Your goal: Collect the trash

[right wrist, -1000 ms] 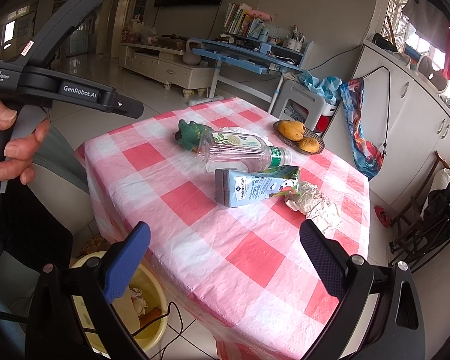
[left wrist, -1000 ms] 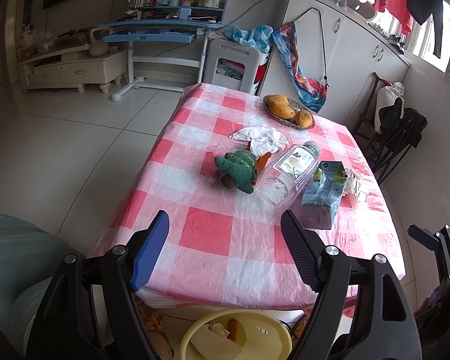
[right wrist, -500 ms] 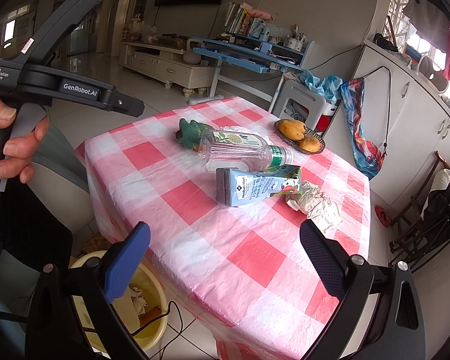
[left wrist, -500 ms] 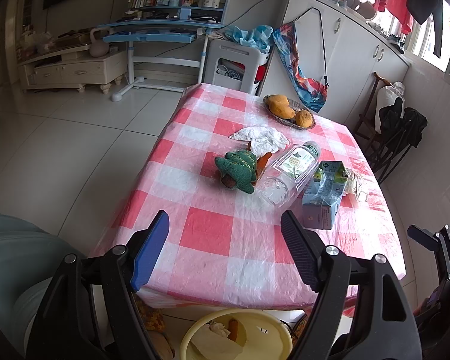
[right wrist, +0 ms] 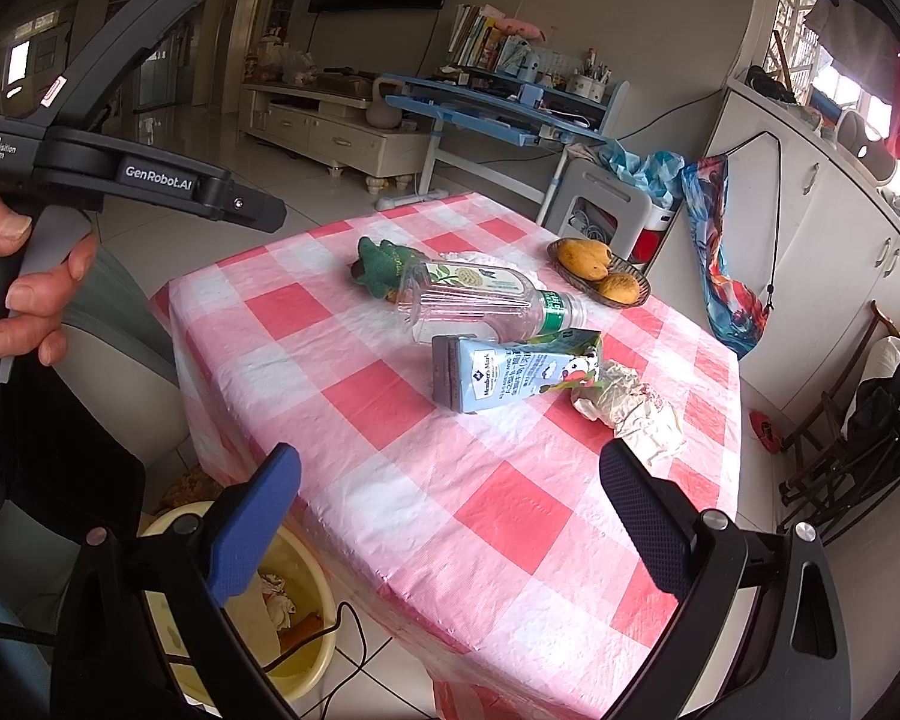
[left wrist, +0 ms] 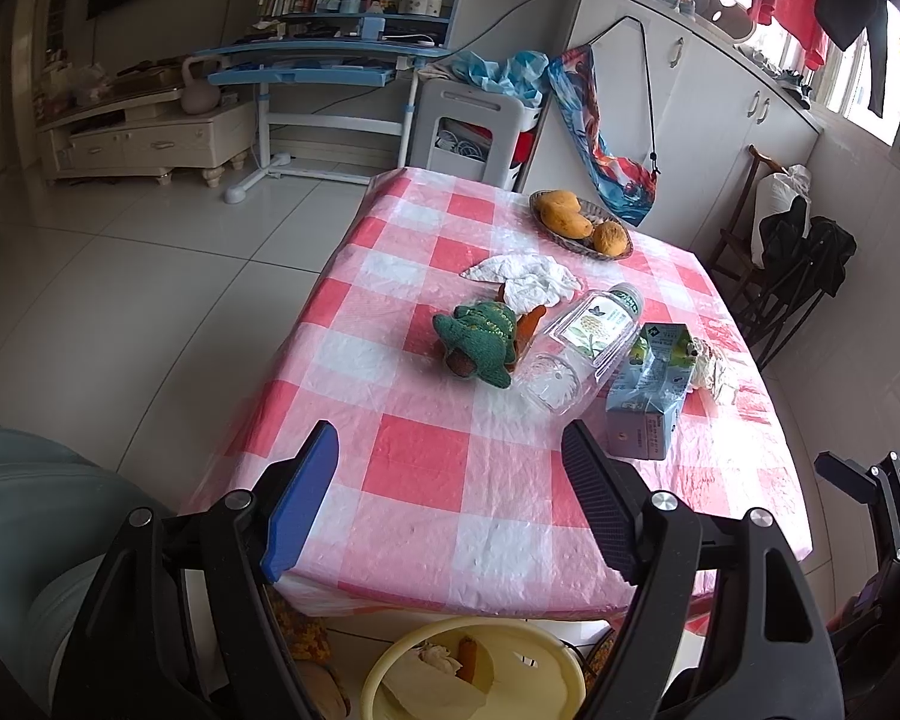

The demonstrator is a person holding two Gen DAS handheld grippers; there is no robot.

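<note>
Table [left wrist: 414,468] with red-and-white checked cloth; all loose trash lies on its far half, well ahead of both grippers. Yellow bin [left wrist: 546,654] sits on the floor at the table's near edge, below the grippers, already holding some scraps.

Left gripper [left wrist: 450,501]: fingers spread wide, nothing between them, hanging over the table's near edge. Right gripper [right wrist: 450,516]: fingers likewise spread wide and empty, over the near corner of the table, bin [right wrist: 306,576] just to its left.

Trash items, big to small:
- Clear plastic bottle [right wrist: 480,306], on its side, green cap pointing away toward the fruit basket [left wrist: 582,225]. From the right wrist view its long axis runs nearly crosswise.
- Blue milk carton [right wrist: 510,369], on its side, touching or just beside the bottle, nearer the right gripper. Long axis also roughly crosswise to the right gripper's fingers, flat base end toward the left.
- Crumpled wrapper [right wrist: 630,408], touching the carton's spout end.
- White tissue [left wrist: 522,276], farther back, behind the green knitted toy [left wrist: 480,342].

Judgement: carton is the closest item to the right gripper, dead ahead; its crosswise lie means the spread fingers would straddle its length, so a wrist turn may be needed to close across the narrow faces. Left gripper is better placed for the bottle, whose base points toward it.
</note>
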